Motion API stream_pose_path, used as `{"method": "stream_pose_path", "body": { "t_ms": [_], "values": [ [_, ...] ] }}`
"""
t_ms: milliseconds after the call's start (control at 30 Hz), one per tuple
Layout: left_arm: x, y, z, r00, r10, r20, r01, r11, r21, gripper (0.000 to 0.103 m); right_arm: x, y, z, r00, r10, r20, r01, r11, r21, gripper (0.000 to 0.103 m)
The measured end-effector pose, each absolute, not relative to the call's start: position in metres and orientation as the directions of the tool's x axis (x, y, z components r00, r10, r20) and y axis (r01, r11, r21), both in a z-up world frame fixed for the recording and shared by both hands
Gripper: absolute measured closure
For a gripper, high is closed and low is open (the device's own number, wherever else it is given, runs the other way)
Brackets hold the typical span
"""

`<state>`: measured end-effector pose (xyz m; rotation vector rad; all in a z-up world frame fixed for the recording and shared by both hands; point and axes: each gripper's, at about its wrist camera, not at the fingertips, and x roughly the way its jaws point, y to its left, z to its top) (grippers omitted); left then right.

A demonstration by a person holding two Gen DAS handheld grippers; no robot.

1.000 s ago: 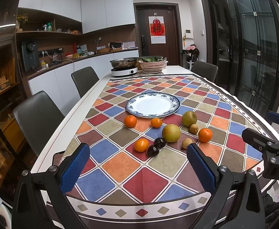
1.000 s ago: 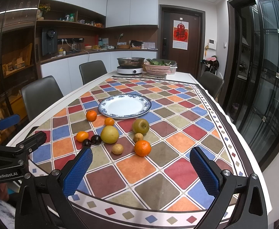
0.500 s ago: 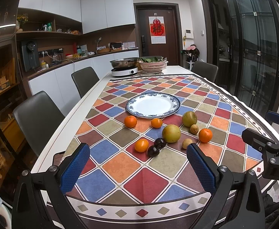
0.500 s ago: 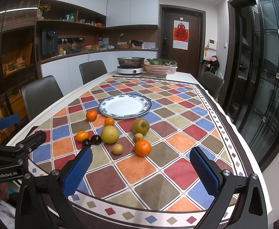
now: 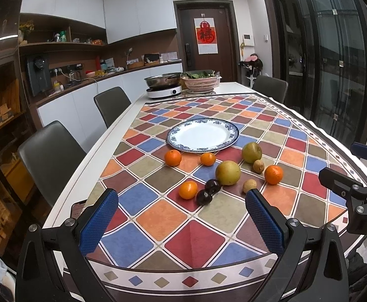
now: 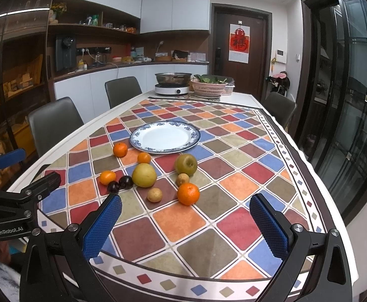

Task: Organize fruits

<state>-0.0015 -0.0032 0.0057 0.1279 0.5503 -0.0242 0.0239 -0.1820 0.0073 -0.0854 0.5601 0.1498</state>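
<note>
A white plate with a blue rim (image 5: 230, 128) (image 6: 196, 133) lies empty on the checked tablecloth. In front of it lie several fruits: oranges (image 5: 173, 157) (image 6: 188, 193), a yellow pear (image 5: 228, 172) (image 6: 144, 175), a green apple (image 5: 251, 152) (image 6: 186, 164), two dark plums (image 5: 204, 197) (image 6: 126, 182) and small brown fruits (image 5: 249, 185) (image 6: 154, 194). My left gripper (image 5: 182, 222) is open and empty near the table's front edge. My right gripper (image 6: 186, 226) is open and empty, to the right of the left one.
An induction cooker with a steel pan (image 5: 164, 83) and a pink basket of greens (image 5: 201, 81) stand at the table's far end. Grey chairs (image 5: 50, 156) line the left side, one (image 5: 270, 88) stands far right. Glass doors are on the right.
</note>
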Motion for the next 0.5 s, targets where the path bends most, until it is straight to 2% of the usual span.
{"method": "stream_pose_path", "body": {
  "t_ms": [367, 500],
  "values": [
    [0.034, -0.009, -0.009, 0.807, -0.033, -0.59, 0.121, 0.986, 0.11, 0.002, 0.055, -0.185, -0.007, 0.797, 0.108, -0.594, -0.174, 0.983, -0.056, 0.001],
    [0.052, -0.012, -0.015, 0.786, -0.048, -0.617, 0.137, 0.986, 0.098, 0.008, 0.074, -0.183, -0.015, 0.772, 0.108, -0.627, -0.195, 0.978, -0.072, 0.001]
  ]
}}
